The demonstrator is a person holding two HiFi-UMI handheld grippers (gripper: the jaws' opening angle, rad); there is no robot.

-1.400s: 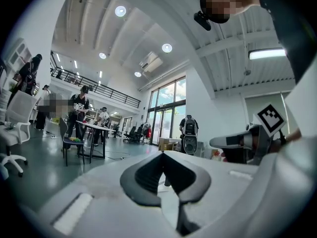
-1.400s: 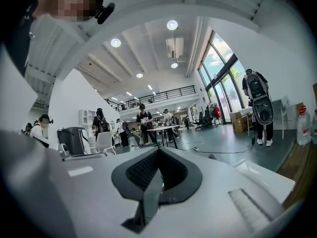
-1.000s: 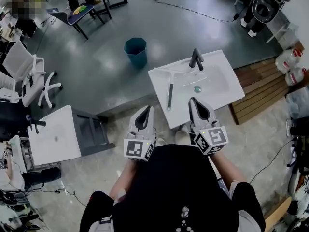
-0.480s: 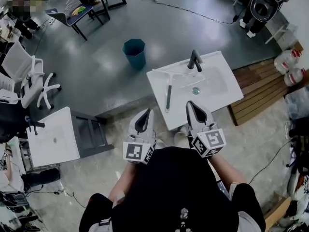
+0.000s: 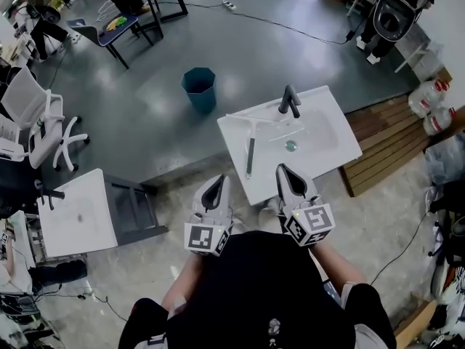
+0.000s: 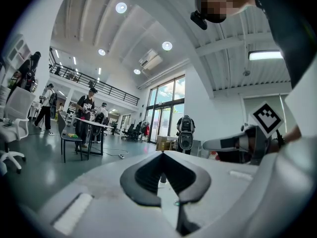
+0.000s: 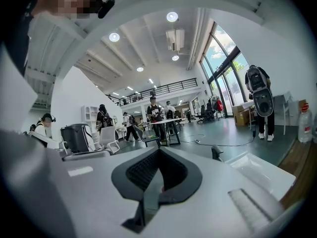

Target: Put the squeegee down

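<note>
The squeegee (image 5: pixel 249 151) lies flat on the left part of the white sink counter (image 5: pixel 334 147), handle toward me, blade across the far end. Nothing holds it. A black faucet (image 5: pixel 289 100) stands at the back of the basin. My left gripper (image 5: pixel 219 179) hovers off the counter's front left corner, shut and empty. The right gripper (image 5: pixel 279 168) hangs over the counter's front edge, just right of the squeegee handle, also shut and empty. In the left gripper view the jaws (image 6: pixel 161 155) meet at their tips. The right gripper view shows its jaws (image 7: pixel 158 150) shut too.
A teal bin (image 5: pixel 198 87) stands on the grey floor beyond the sink. A small white table (image 5: pixel 76 213) is at the left, office chairs (image 5: pixel 29 122) farther left. A wooden pallet (image 5: pixel 392 140) and water bottles (image 5: pixel 429 97) lie to the right. People stand in the distance.
The head view has drifted slightly, so everything sits a little lower left in the picture. Both grippers stay shut and the squeegee has not moved on the counter.
</note>
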